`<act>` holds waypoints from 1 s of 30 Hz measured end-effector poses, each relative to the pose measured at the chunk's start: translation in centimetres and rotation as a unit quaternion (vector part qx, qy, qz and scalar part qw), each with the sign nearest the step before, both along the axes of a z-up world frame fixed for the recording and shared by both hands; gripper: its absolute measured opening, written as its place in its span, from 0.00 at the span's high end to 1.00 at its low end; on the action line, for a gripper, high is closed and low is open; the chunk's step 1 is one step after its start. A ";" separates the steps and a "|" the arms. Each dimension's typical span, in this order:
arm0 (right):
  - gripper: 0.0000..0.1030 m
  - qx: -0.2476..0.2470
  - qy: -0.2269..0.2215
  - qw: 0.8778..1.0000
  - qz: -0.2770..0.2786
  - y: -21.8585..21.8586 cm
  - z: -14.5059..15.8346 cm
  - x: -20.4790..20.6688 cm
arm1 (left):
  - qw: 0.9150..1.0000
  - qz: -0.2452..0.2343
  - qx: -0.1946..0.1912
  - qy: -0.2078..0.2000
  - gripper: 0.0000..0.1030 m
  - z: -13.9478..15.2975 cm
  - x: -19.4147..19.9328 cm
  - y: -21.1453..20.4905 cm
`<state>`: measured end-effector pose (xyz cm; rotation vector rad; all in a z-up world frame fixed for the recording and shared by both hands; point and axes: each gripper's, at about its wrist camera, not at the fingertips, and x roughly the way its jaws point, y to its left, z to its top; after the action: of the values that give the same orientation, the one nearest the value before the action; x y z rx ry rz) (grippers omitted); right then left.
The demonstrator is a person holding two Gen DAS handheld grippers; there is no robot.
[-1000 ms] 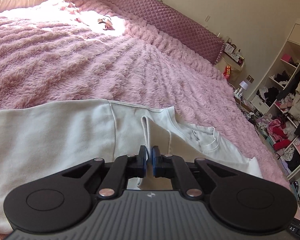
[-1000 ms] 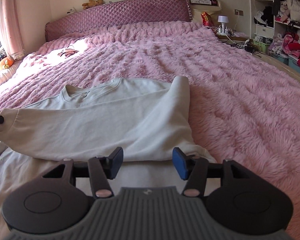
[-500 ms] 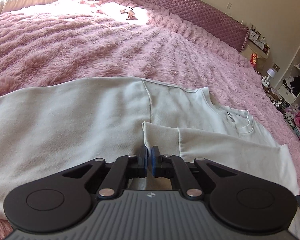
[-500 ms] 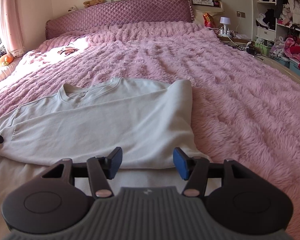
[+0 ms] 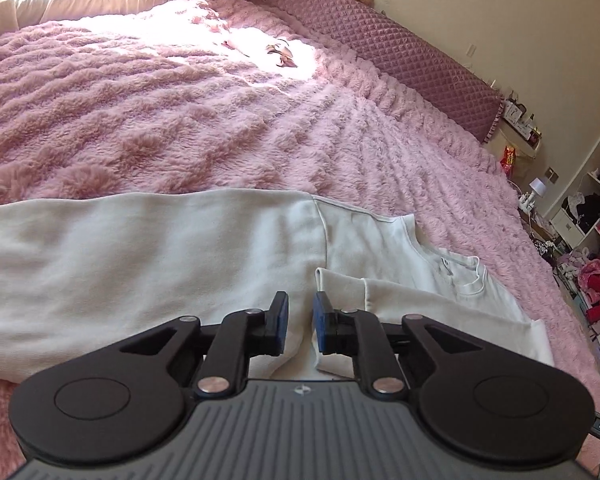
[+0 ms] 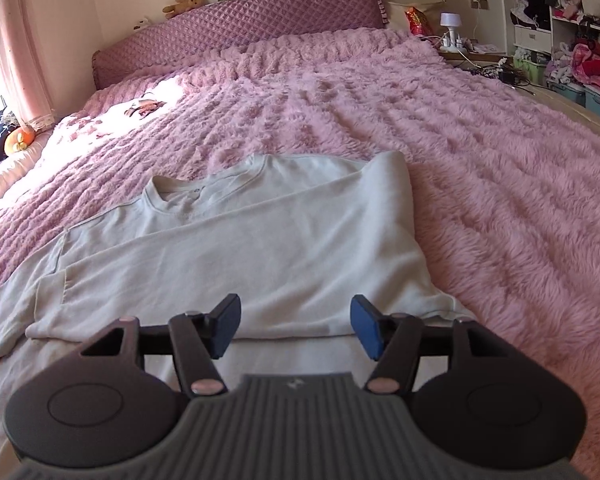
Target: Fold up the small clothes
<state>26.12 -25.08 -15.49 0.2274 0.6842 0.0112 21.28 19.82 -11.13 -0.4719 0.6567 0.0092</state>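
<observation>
Now that the left tool (image 5: 300, 324) has just been opening, the sleeve cuff (image 5: 340, 284) it pinched a moment ago lies free across the chest of the pale sweatshirt (image 6: 260, 240), with only flat cloth showing between its parted pads. The right tool (image 6: 294, 330) has been easing wider too, spread and empty above the garment's near edge. The sweatshirt rests flat on the pink furry bed (image 6: 480, 160), neckline toward the headboard (image 6: 240, 24). This sleeve fold looks finished; the other sleeve likely comes next.
</observation>
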 end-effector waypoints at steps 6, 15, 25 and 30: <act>0.41 0.017 -0.018 0.998 0.063 5.9 1.6 0.2 | 0.993 0.119 -0.008 0.008 0.57 1.8 -8.7 8.4; 0.41 0.025 -0.016 0.989 0.146 14.6 2.0 0.4 | 0.962 0.266 -0.046 0.038 0.56 -0.9 -15.0 17.3; 0.41 0.004 -0.025 0.972 0.233 24.5 2.0 2.0 | 0.938 0.335 -0.083 0.033 0.55 -4.5 -15.7 20.7; 0.41 0.007 -0.009 0.969 0.249 26.7 0.9 2.5 | 0.929 0.357 -0.093 0.017 0.52 -5.4 -15.2 21.9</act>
<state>28.60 1.64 -14.56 0.0647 0.7081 0.4983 6.06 41.75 -16.49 -0.8767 0.4916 0.6519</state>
